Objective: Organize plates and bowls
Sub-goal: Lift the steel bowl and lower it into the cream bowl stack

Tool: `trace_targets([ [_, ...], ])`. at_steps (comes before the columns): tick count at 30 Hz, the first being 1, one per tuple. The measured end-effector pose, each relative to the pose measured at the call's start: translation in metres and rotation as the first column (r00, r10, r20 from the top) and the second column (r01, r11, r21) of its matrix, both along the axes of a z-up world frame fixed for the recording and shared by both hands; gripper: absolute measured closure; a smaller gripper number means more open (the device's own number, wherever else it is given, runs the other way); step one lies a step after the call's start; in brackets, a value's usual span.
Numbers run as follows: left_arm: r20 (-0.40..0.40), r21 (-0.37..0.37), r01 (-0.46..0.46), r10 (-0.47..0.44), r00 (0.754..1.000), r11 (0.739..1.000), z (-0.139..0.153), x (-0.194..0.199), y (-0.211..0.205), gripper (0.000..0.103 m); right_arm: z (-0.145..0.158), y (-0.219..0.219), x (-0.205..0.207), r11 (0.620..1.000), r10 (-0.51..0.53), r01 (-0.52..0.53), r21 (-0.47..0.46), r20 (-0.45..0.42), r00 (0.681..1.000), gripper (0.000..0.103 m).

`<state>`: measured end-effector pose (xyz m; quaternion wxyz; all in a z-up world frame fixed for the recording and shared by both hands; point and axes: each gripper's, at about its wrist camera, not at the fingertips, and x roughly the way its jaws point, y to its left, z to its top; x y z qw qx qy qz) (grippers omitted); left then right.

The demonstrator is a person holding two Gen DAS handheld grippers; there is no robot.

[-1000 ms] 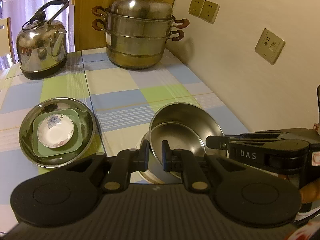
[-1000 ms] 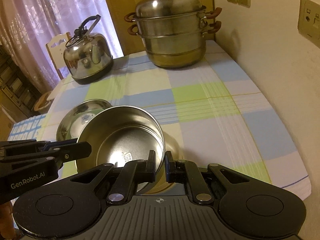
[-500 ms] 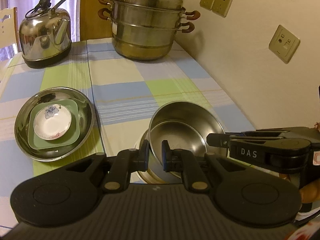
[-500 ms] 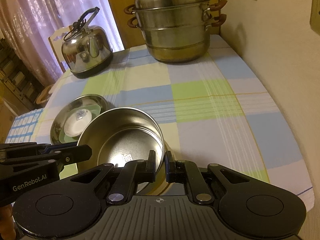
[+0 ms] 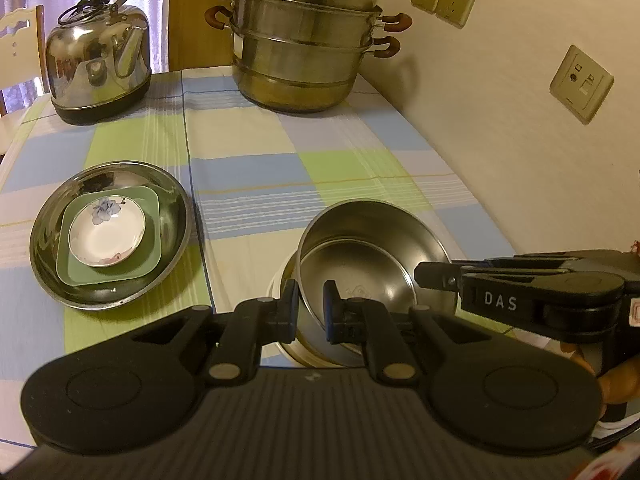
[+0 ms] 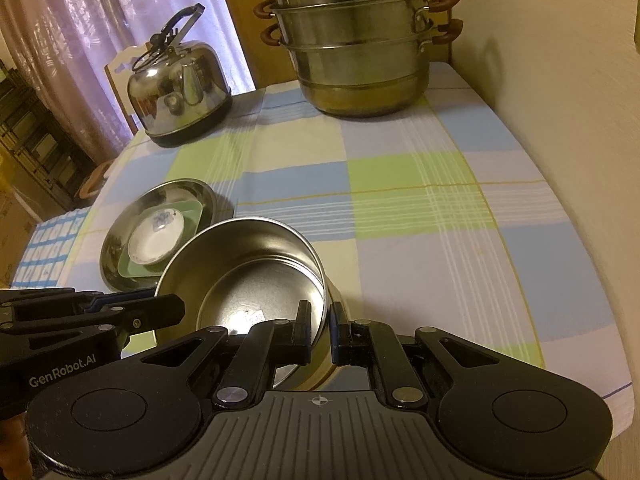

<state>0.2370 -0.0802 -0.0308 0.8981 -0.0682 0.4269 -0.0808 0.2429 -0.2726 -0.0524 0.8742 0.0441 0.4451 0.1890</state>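
Pinching opposite rims of the steel bowl (image 5: 372, 256), both the left gripper (image 5: 310, 310) and right gripper (image 6: 318, 326) reach forward; a pale dish (image 5: 280, 292) beneath is mostly hidden.

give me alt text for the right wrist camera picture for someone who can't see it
The right gripper is shut on the near rim of a steel bowl nested in a pale bowl on a checked tablecloth. The left gripper reaches in from the left. Behind stand a plate stack, kettle and steamer pot.
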Motion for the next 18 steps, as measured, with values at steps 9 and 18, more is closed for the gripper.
trace_targets([
  [9,-0.010,0.007,-0.013,0.013,1.000,1.000,-0.004,0.002,-0.001,0.092,-0.002,0.001,0.000,1.000,0.005,-0.005,-0.001,0.005,1.000,0.094],
  [18,-0.043,0.011,-0.023,0.024,0.999,1.000,-0.012,0.007,-0.003,0.092,-0.013,0.003,0.006,1.000,0.015,-0.015,-0.006,-0.016,1.000,0.094],
])
